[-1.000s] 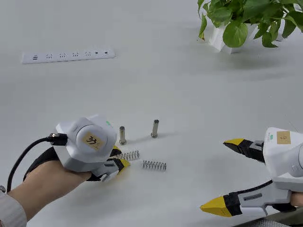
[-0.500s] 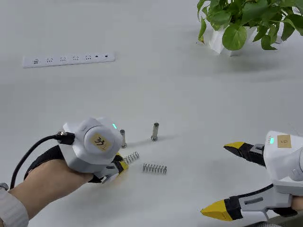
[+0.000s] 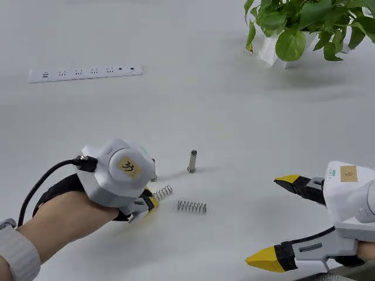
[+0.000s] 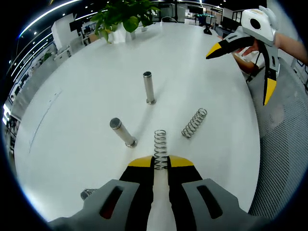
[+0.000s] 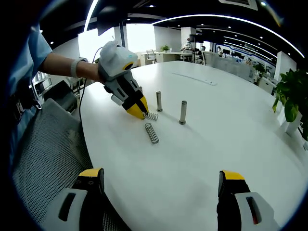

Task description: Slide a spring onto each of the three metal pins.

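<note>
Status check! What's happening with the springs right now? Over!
Left gripper shut on one spring. Right gripper open, empty. Second spring lying loose; near pin and far pin standing bare. Nothing in the way.

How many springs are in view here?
2. The held spring is clamped by the left gripper; the loose spring lies flat on the table beside it. Another may be hidden.

Open-plan office. Broad white tabletop (image 3: 222,111) carrying a power strip (image 3: 85,72) and a potted plant (image 3: 296,26); beyond it, rows of desks (image 5: 161,57) under long ceiling light strips (image 5: 226,18), and a grey mesh seat (image 5: 50,144) close beside the tabletop edge.
</note>
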